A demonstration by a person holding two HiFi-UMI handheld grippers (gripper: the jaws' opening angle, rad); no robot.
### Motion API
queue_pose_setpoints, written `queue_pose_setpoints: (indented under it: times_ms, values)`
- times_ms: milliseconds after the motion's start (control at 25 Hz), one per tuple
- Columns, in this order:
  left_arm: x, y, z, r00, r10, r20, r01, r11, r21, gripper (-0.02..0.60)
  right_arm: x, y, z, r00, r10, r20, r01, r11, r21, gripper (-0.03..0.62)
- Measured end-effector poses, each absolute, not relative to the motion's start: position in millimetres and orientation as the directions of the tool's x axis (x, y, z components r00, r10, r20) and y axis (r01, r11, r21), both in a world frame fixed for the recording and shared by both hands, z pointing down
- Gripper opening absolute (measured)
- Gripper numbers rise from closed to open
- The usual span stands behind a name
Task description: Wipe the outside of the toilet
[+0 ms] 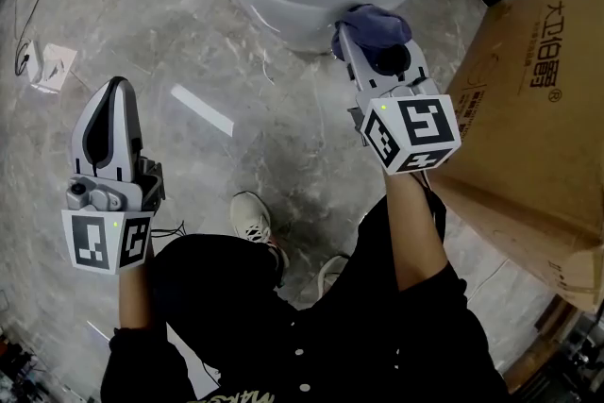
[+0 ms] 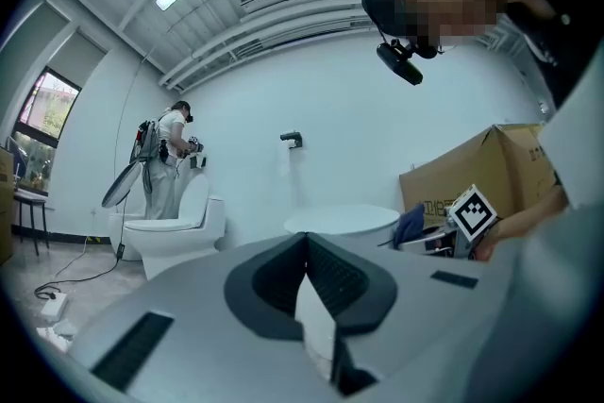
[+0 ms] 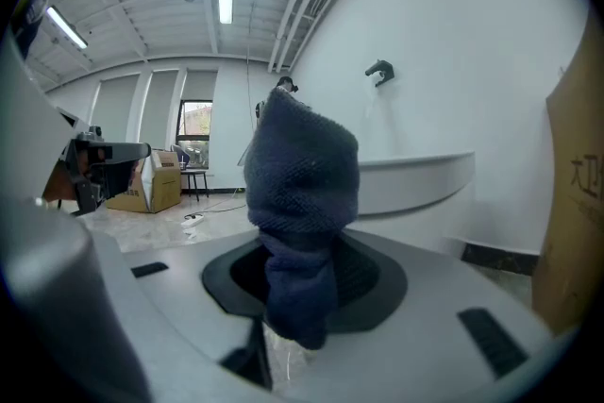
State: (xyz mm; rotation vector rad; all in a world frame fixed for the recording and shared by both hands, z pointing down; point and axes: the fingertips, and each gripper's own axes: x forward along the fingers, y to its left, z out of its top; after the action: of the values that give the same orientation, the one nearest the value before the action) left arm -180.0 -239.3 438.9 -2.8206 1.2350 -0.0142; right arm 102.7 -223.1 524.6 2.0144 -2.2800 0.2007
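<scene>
Toilet (image 1: 283, 9): standing at the top of the head view, its white bowl wall facing the person.
Cloth (image 1: 373, 24): dark blue, bunching out of the jaws at the bowl's lower side; contact is not showing clearly.
Right hand-held gripper (image 1: 370, 47): clamping on the cloth, pointing at the bowl.
Left hand-held gripper (image 1: 115, 99): jaws pressing together on nothing, hanging over the floor (image 1: 208, 109), well apart from the toilet.
Doing it well: probably pressing the cloth's bulge onto the curve and sweeping along it, keeping the jaw tips off the porcelain and clear of the cardboard box (image 1: 538, 109).
</scene>
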Motion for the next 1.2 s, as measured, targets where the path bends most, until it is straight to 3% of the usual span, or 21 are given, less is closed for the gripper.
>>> queue_pose_setpoints:
  times_ms: [720, 1200]
  values:
    - [-162, -241, 473, 0.719, -0.694, -0.031, -0.695, -0.719, -0.026, 0.011, 102, -223, 557, -0.073, -0.996, 0.045, -0.997, 0.071, -0.04, 0.121]
    - [-156, -237, 501, 0.729, -0.684, -0.013, -0.684, -0.729, 0.011, 0.011, 102, -225, 599, -0.073, -0.994, 0.084, -0.997, 0.07, -0.034, 0.12]
